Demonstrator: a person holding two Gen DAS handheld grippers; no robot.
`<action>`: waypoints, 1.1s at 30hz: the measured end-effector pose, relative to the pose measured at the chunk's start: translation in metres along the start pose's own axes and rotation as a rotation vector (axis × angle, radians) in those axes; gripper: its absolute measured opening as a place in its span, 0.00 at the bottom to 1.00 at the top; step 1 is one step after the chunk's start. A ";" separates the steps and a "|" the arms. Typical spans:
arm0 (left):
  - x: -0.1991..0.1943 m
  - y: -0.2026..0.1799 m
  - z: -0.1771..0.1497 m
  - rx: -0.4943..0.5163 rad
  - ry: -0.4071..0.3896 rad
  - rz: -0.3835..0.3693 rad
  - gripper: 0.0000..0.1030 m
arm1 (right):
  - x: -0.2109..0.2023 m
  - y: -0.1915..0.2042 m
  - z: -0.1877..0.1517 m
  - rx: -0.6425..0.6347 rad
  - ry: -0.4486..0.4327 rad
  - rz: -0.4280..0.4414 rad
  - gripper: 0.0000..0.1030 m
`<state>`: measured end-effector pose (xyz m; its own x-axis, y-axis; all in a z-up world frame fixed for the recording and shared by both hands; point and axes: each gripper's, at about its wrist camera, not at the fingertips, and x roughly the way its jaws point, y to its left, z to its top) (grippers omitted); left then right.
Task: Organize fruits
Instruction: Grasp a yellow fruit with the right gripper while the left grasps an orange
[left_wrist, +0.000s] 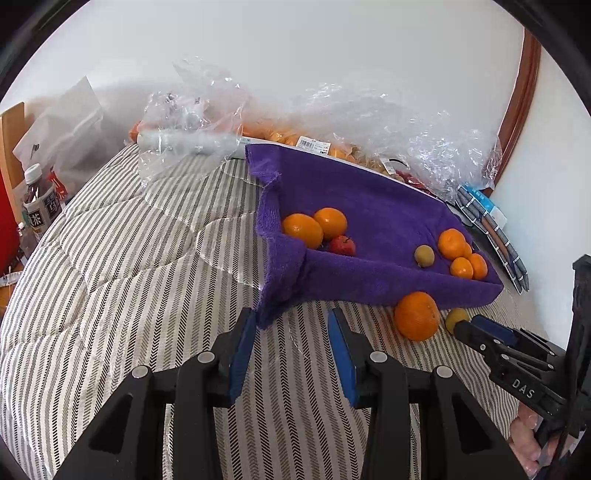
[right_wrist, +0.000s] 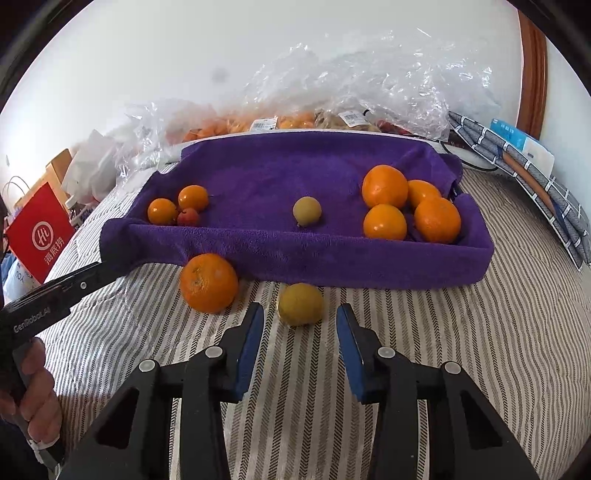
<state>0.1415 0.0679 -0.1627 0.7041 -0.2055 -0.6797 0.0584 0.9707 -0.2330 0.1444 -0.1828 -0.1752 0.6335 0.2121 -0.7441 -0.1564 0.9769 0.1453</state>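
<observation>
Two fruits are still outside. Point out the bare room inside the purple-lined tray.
Purple towel-lined tray: its middle is bare on both sides of the lone yellowish fruit, and along the back wall. Crowded: oranges in the right corner and the left cluster.

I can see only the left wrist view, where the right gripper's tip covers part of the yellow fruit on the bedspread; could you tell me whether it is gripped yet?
Observer: Not yet. The yellow fruit sits at the tips of the right gripper, with a gap to the pad on each side.
Operator: Thank you. How many oranges are at the tray's right end? They overlap in my view.
Observer: Four oranges cluster there, inside the purple towel tray.
</observation>
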 end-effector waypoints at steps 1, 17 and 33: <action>0.000 0.000 0.000 0.000 0.001 -0.002 0.41 | 0.004 0.000 0.002 0.003 0.005 -0.005 0.37; 0.005 -0.038 -0.008 0.115 0.045 -0.130 0.41 | -0.022 -0.047 -0.015 0.032 -0.073 -0.055 0.27; 0.045 -0.101 -0.001 0.170 0.104 -0.101 0.47 | -0.028 -0.099 -0.026 0.102 -0.047 0.005 0.27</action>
<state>0.1668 -0.0398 -0.1703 0.6120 -0.3064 -0.7291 0.2502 0.9496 -0.1890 0.1222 -0.2864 -0.1860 0.6683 0.2156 -0.7119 -0.0830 0.9727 0.2167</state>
